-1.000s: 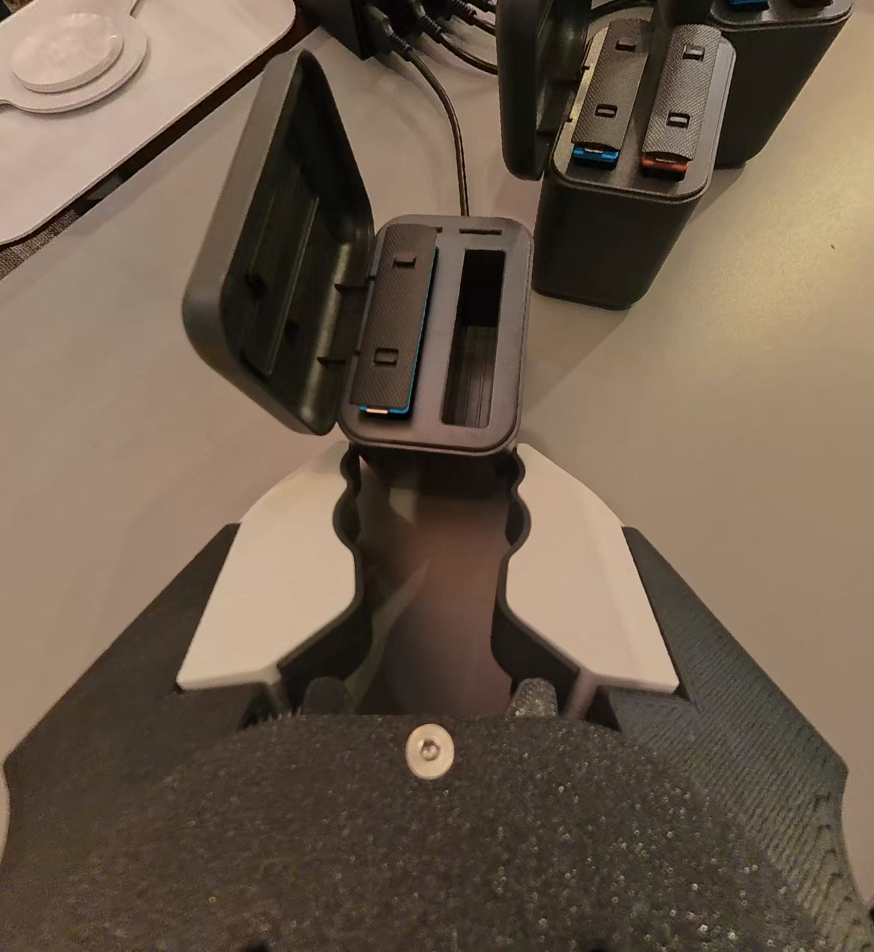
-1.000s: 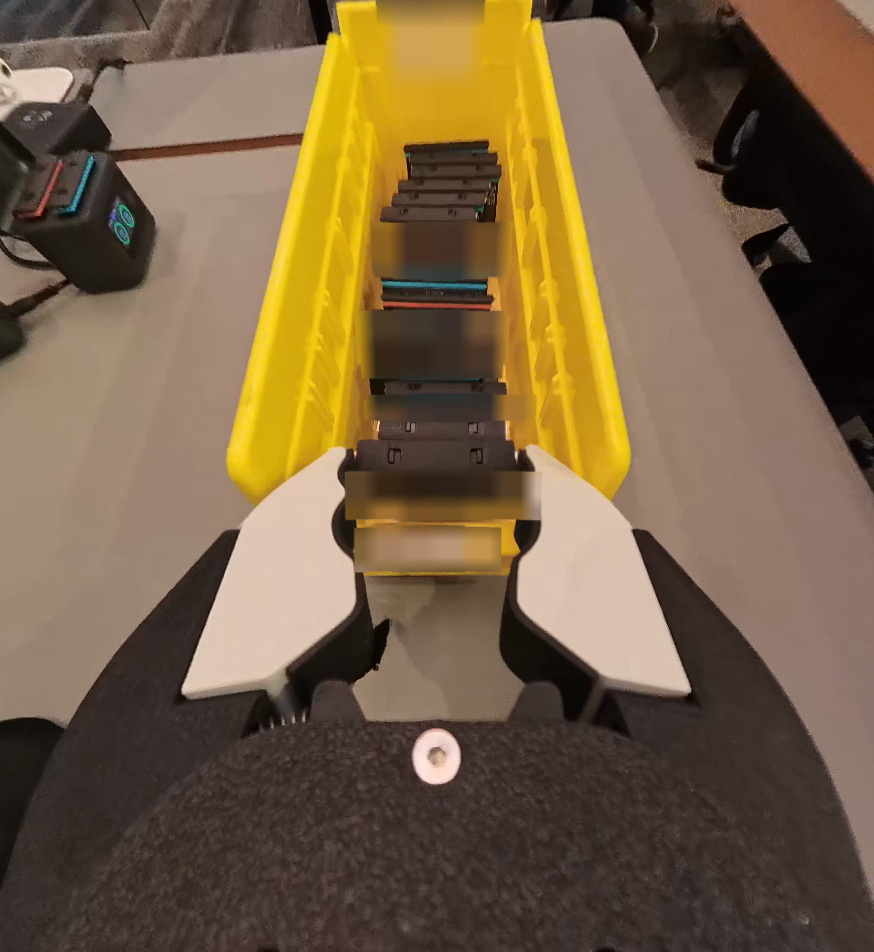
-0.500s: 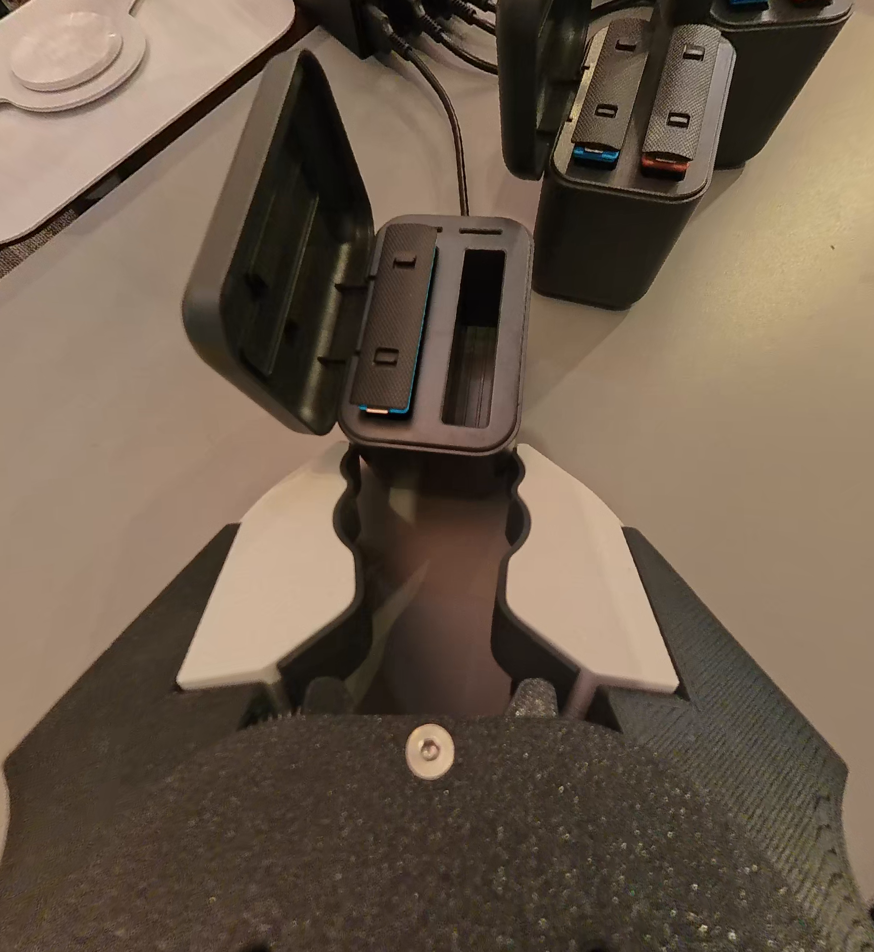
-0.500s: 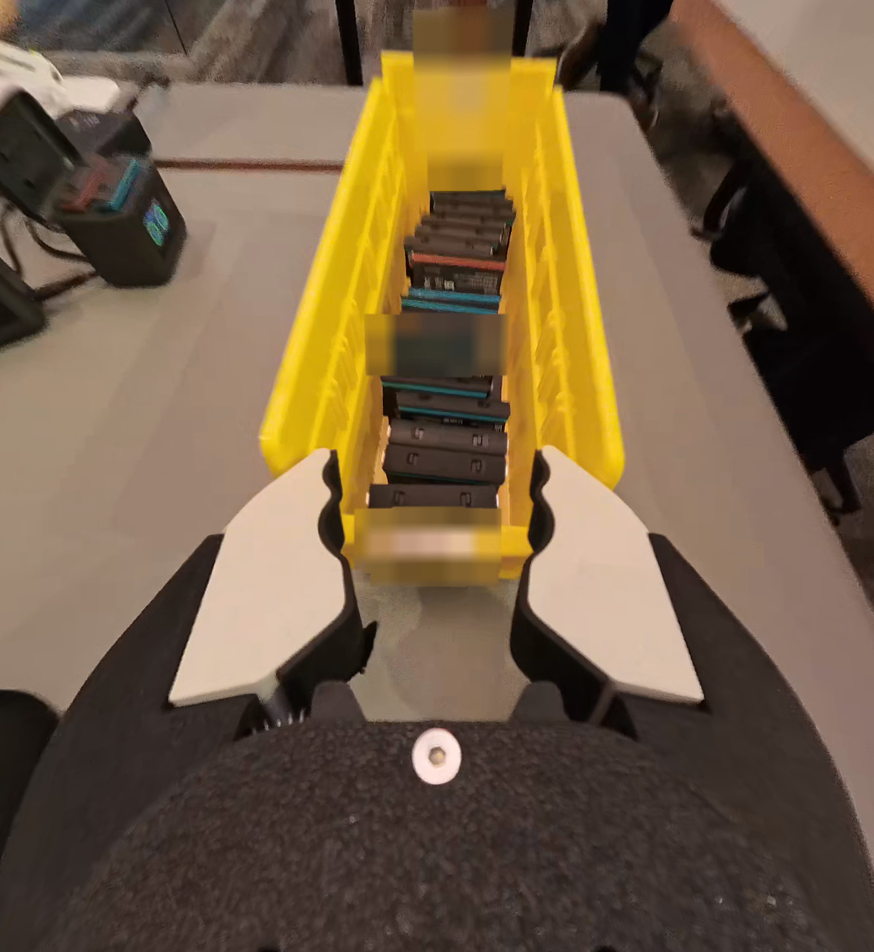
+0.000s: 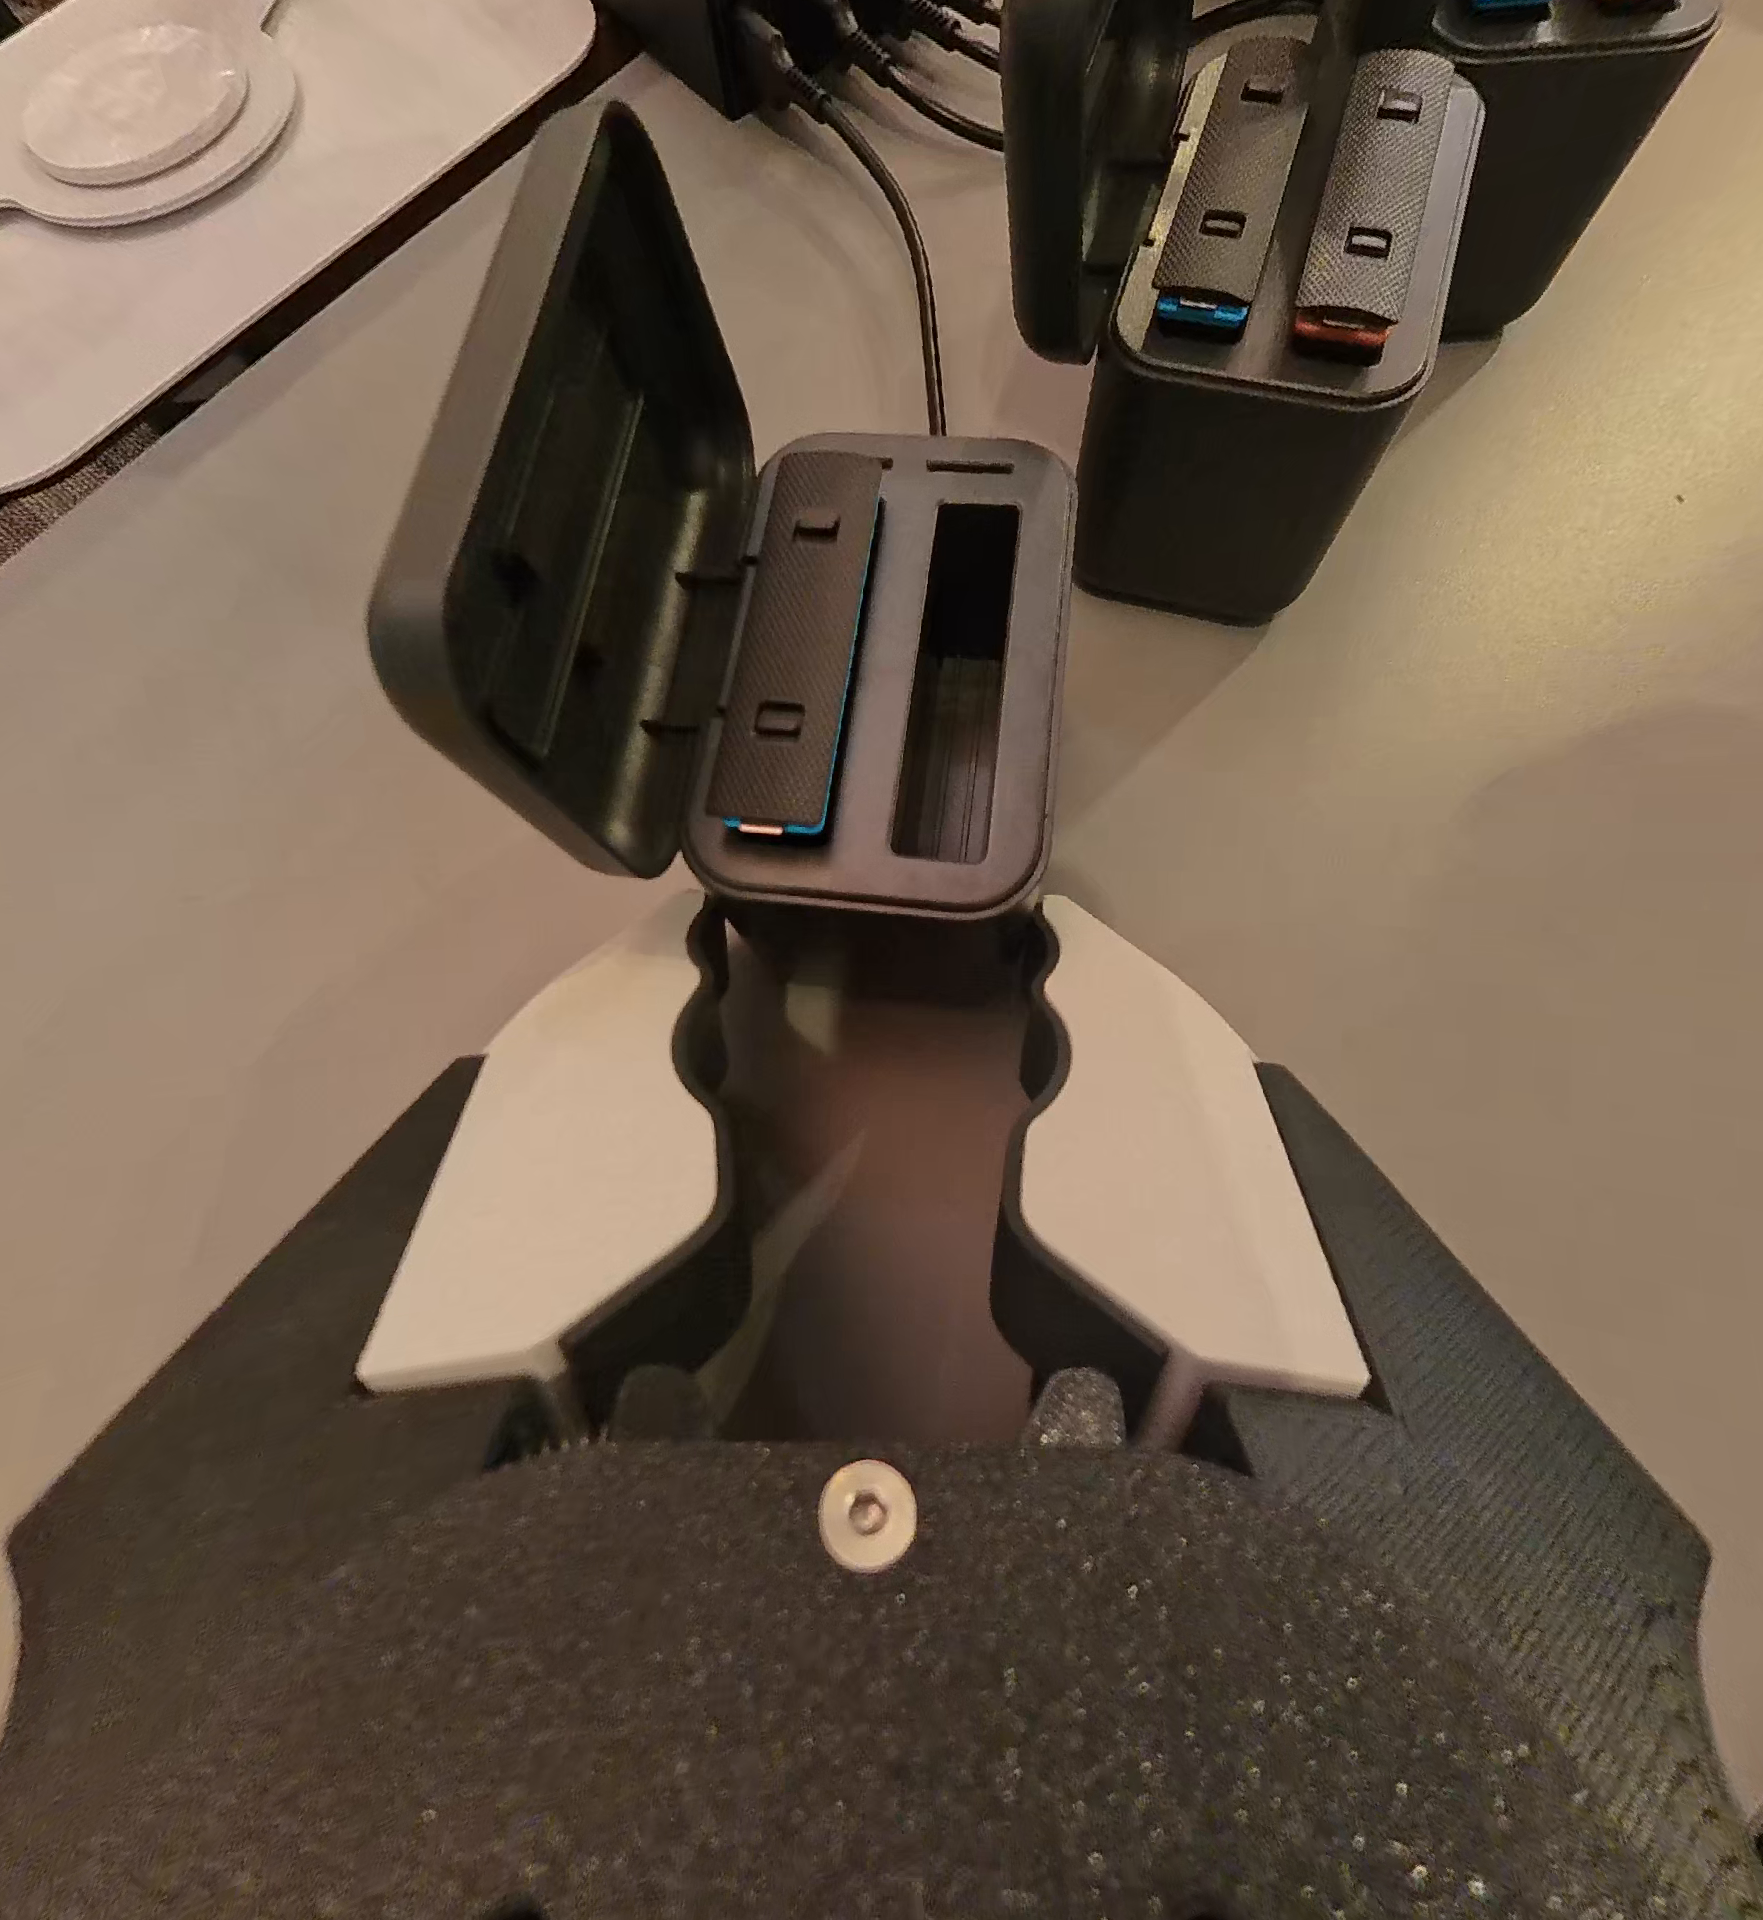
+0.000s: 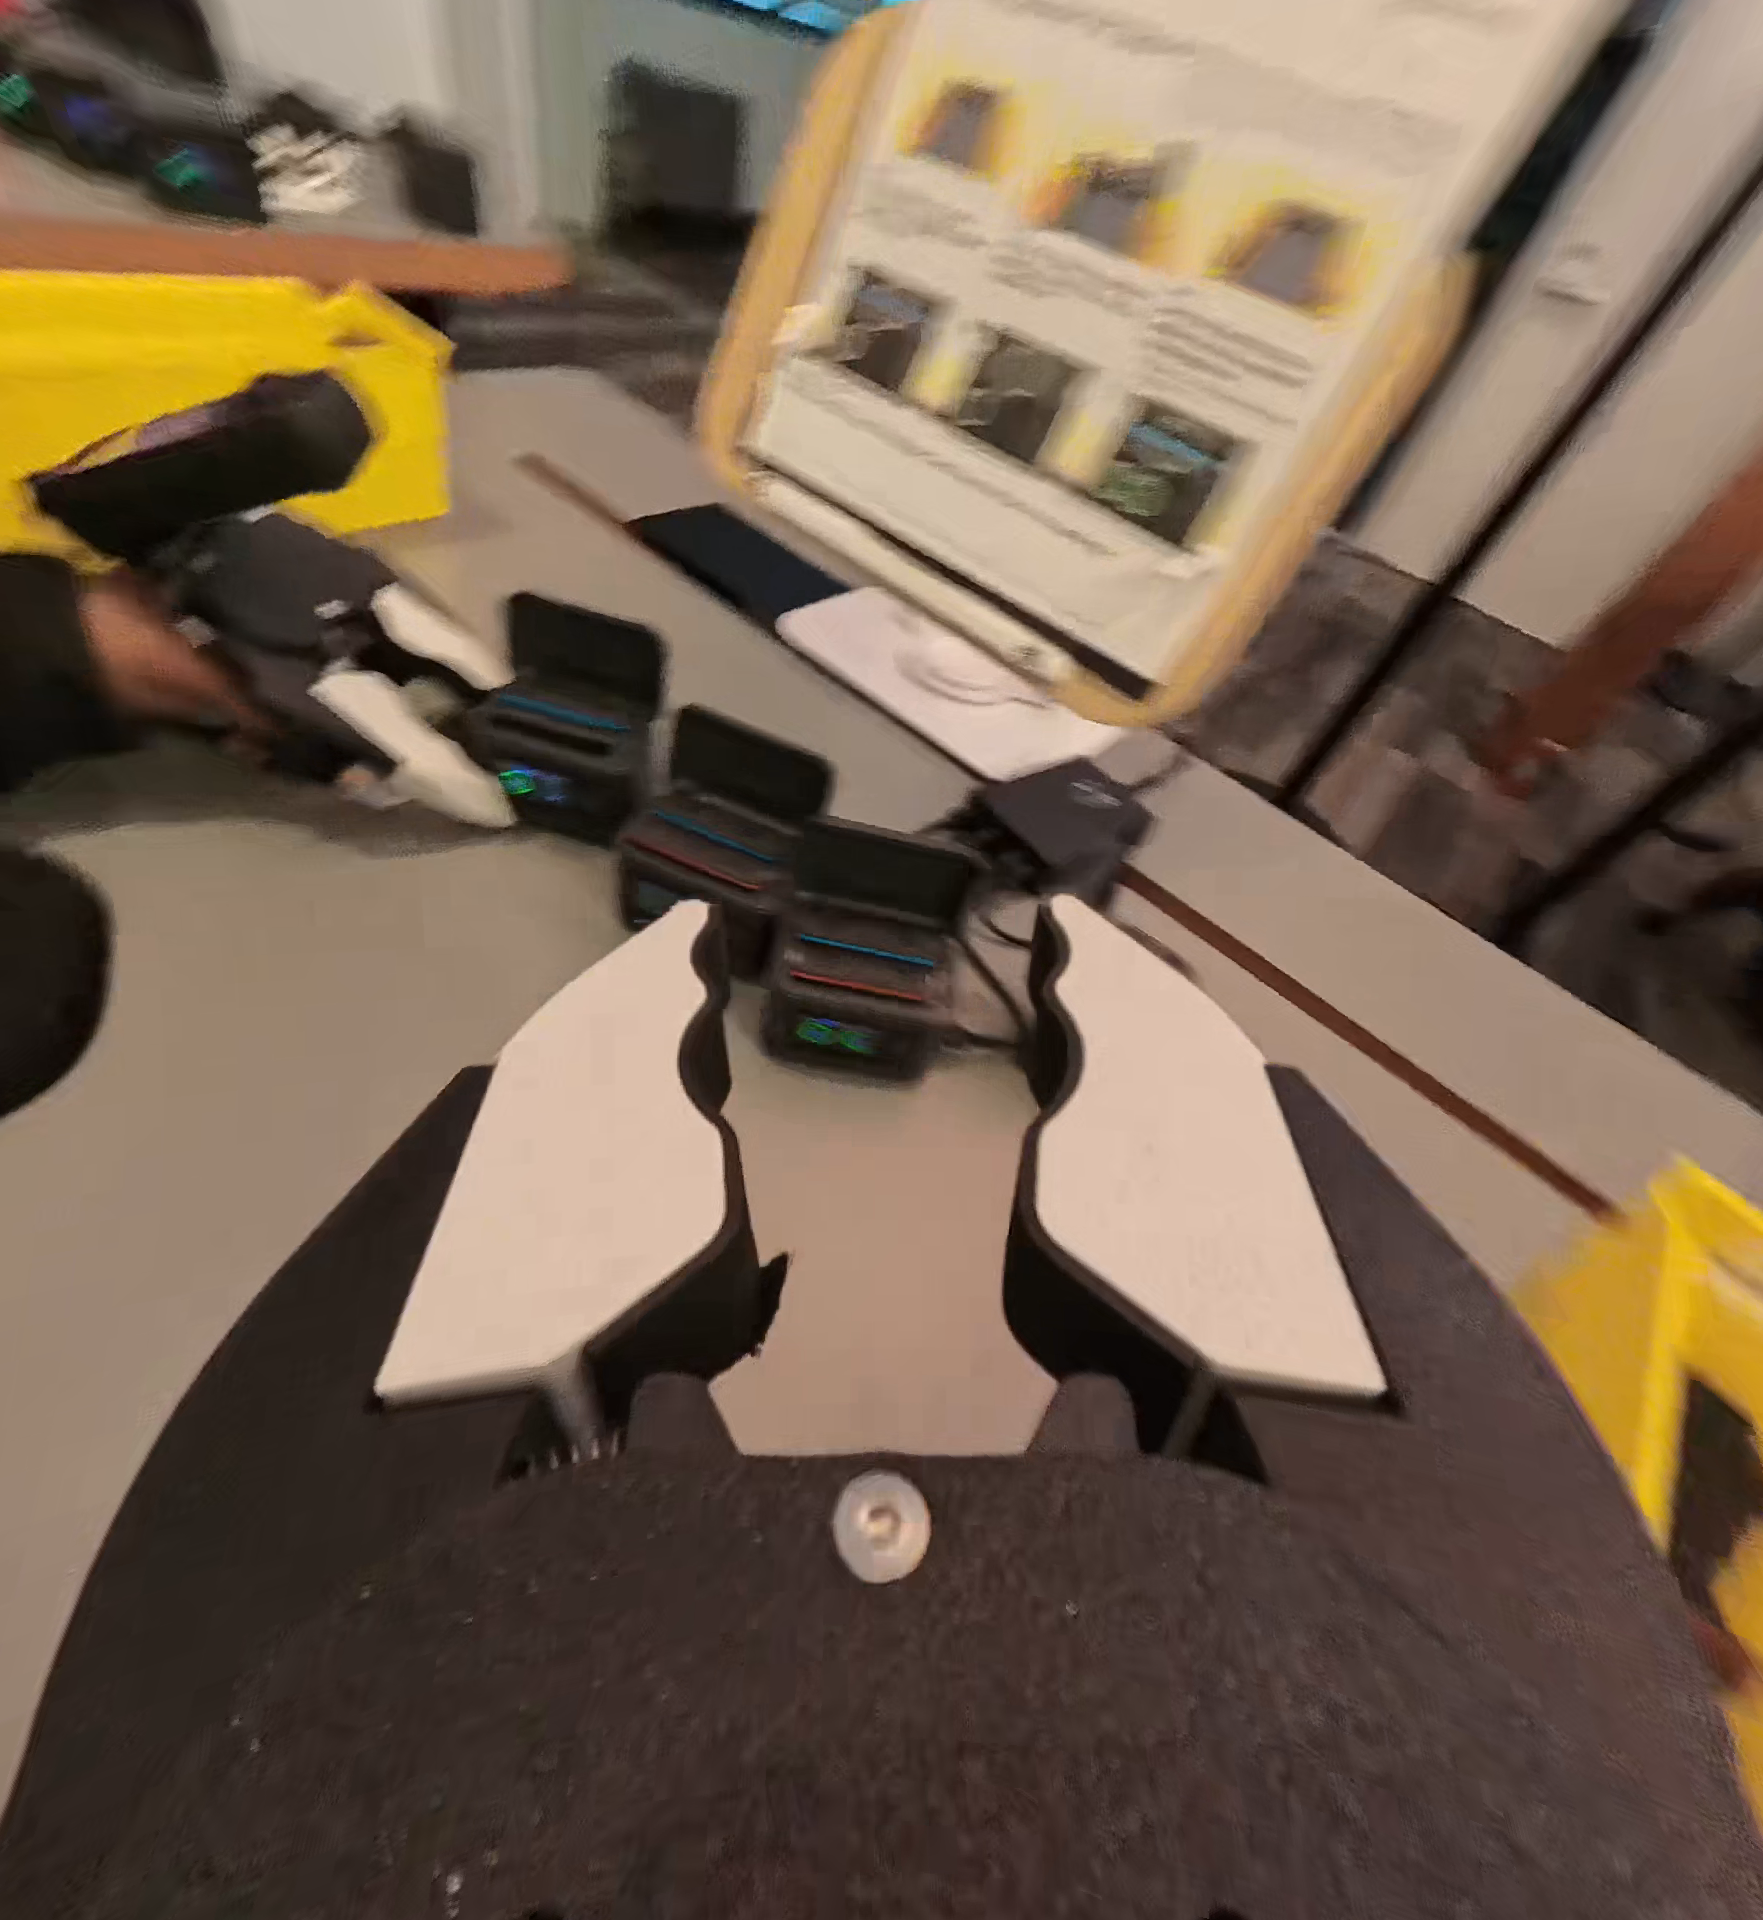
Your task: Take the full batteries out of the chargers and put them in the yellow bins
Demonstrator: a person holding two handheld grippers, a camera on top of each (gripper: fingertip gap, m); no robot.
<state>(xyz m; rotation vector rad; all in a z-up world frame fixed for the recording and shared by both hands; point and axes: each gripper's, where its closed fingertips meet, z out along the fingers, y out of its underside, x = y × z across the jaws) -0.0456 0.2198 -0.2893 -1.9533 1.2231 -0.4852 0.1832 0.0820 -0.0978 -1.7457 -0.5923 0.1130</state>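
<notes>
Blurred poster (image 6: 1085,312) behind chargers (image 6: 856,966), writing unreadable.

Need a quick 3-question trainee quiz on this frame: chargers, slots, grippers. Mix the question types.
1. True or false: both slots of the near charger hold a battery.
2. What is the left gripper shut on? A) a battery B) the near charger's body C) the cable
3. Fill in: the right gripper is open and holds ____.

Key:
1. False. The battery fills the left slot; the right slot is empty.
2. B.
3. Nothing.
</notes>
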